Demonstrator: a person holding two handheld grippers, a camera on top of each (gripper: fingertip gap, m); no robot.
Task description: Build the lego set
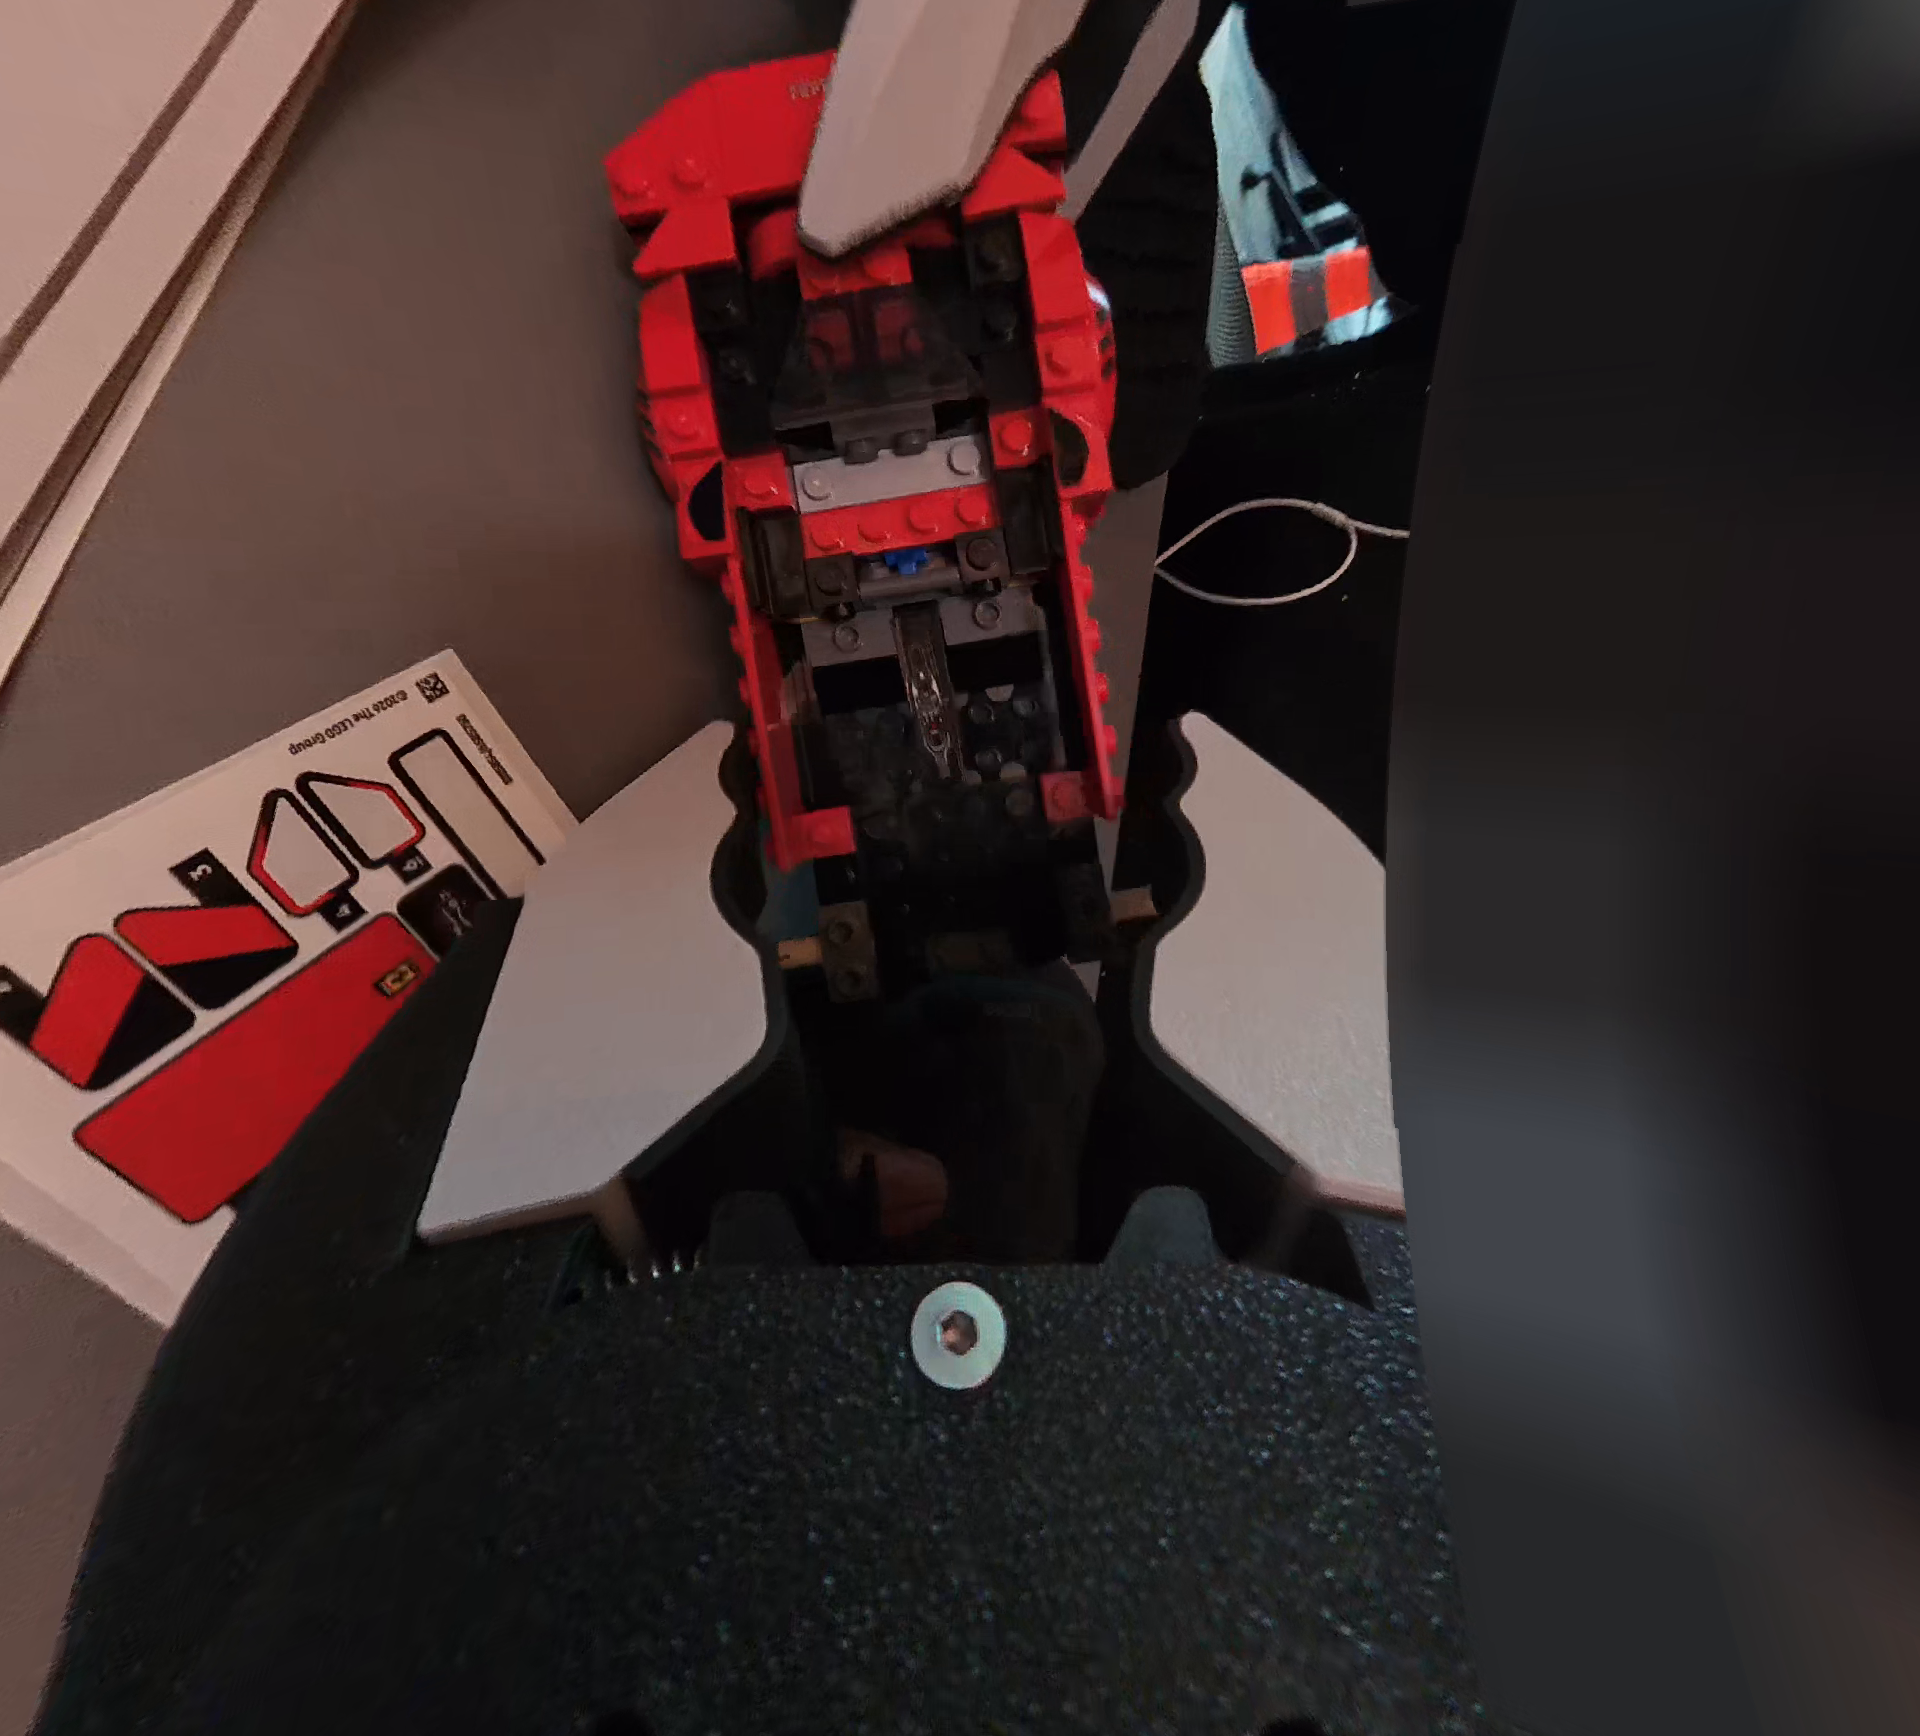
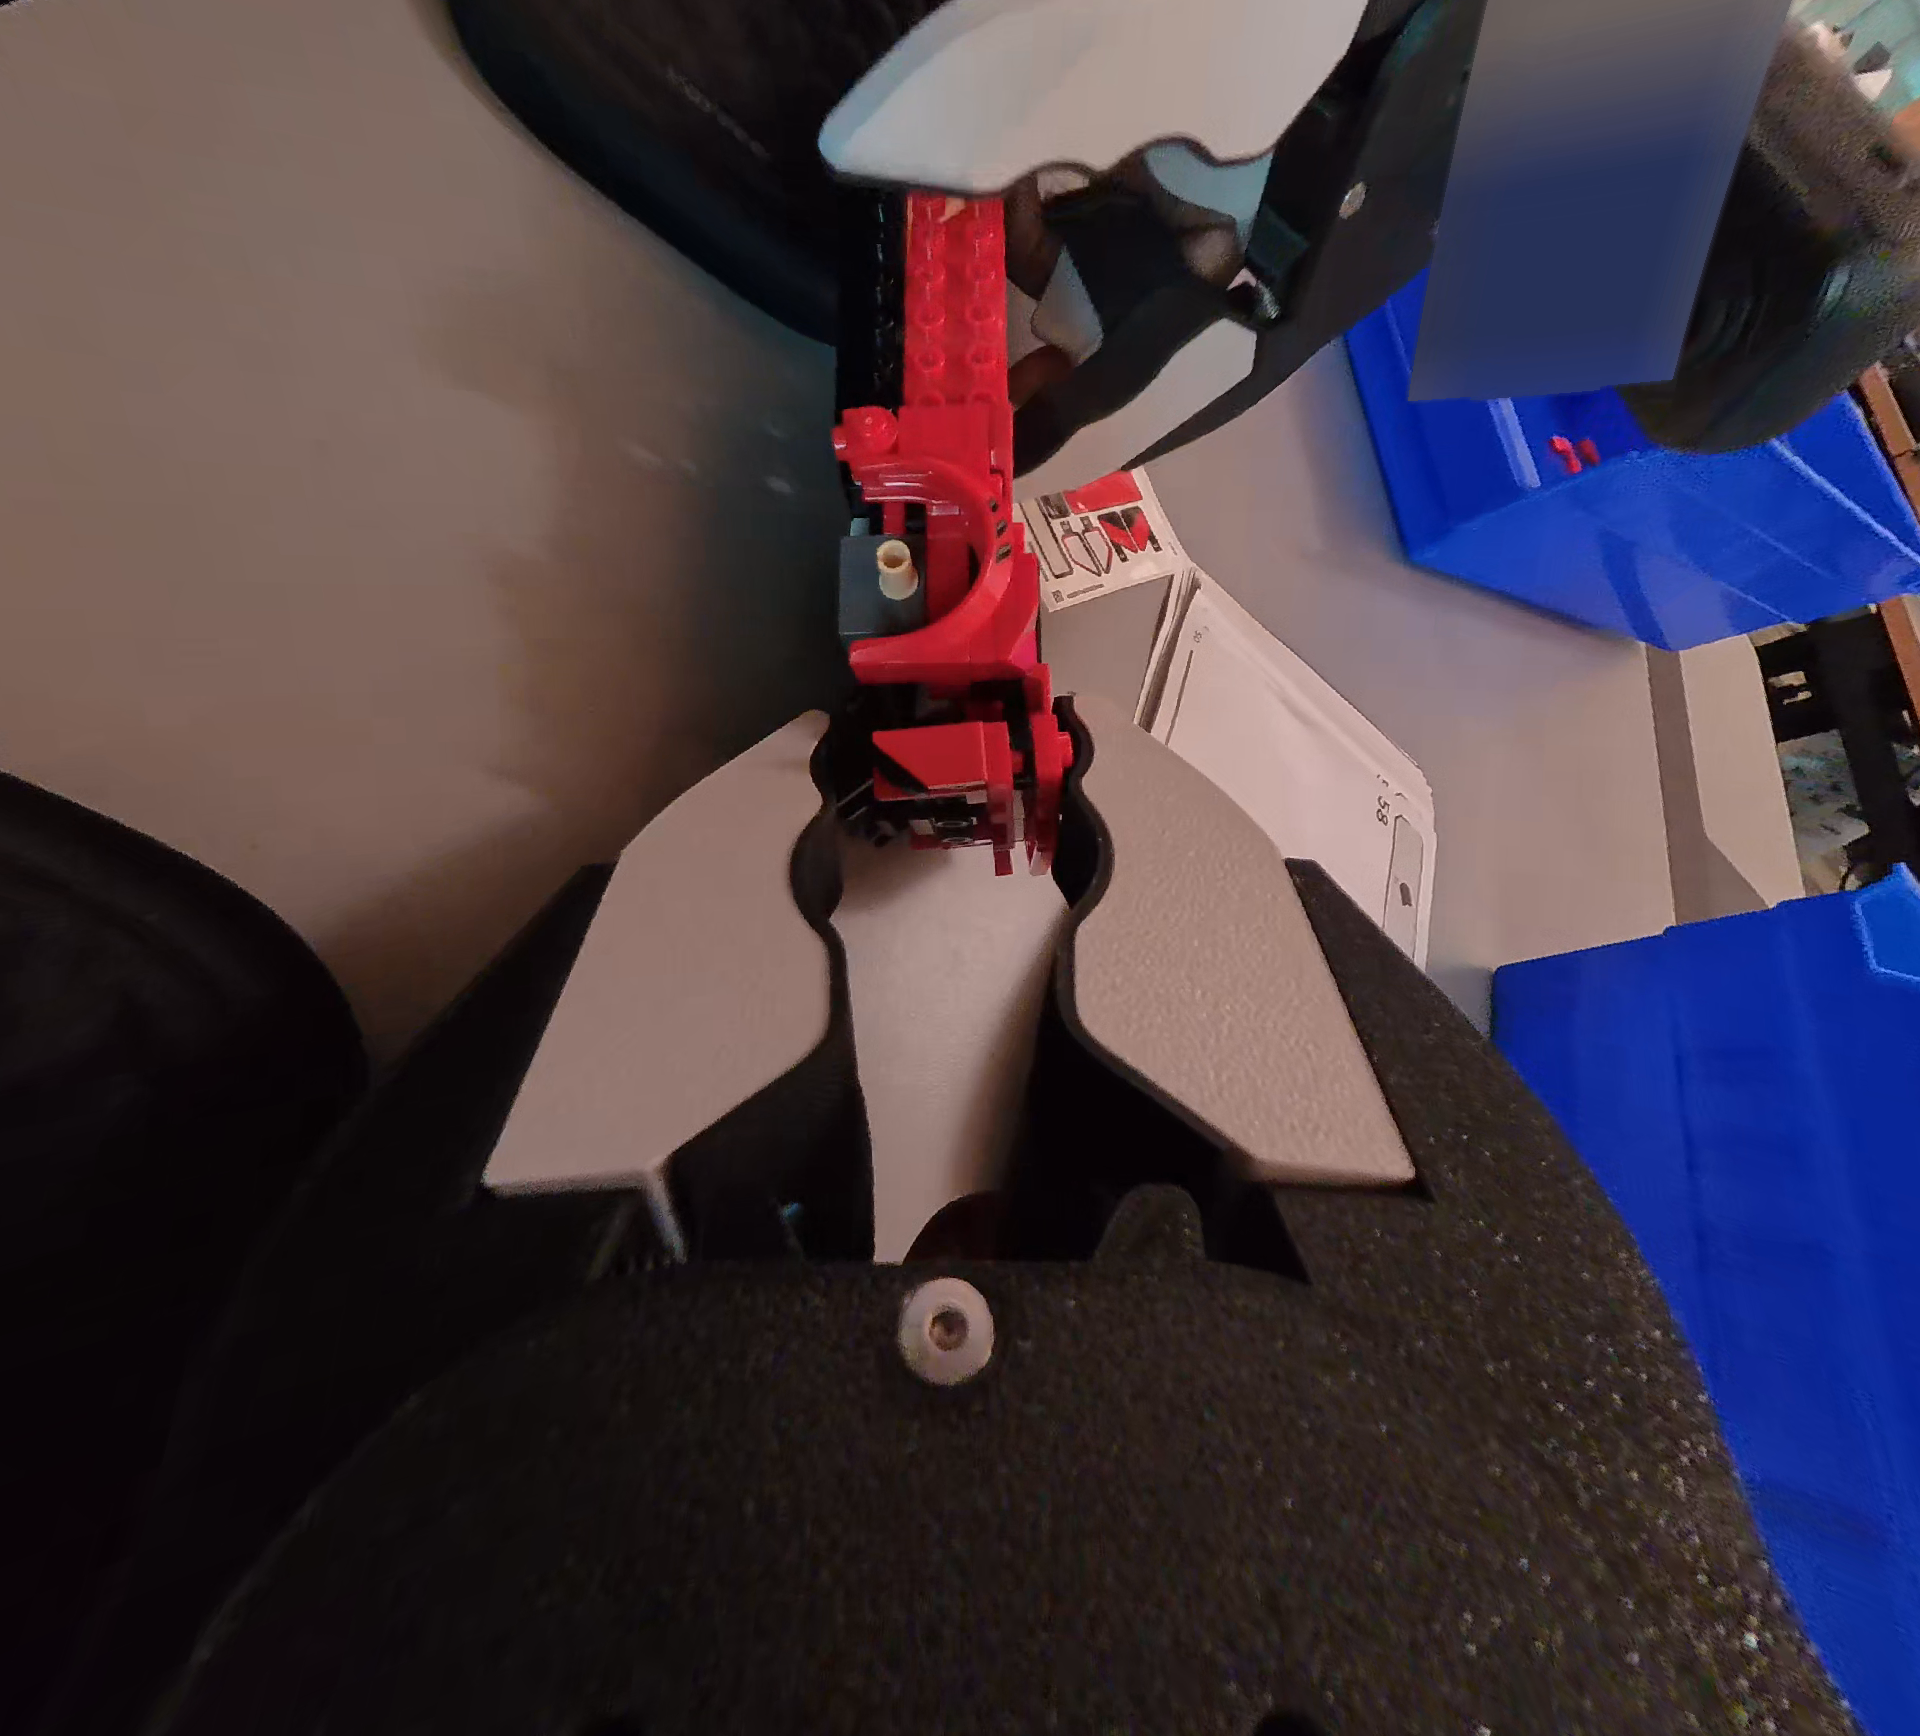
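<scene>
Grey table (image 2: 260,439) fills most of both views, matte, with soft indoor light and a dull sheen on the left. Blue plastic bins (image 2: 1662,533) sit along the right edge of the right wrist view, with cluttered shelving behind them, too blurry to read. Pale stacked boards (image 1: 135,24) cross the upper left of the left wrist view.

Your grey tabletop (image 2: 312,336) lies open left of the car (image 2: 935,543); blue bins (image 2: 1662,523), booklet (image 2: 1299,751) and sticker sheet (image 1: 260,959) crowd the right.
</scene>
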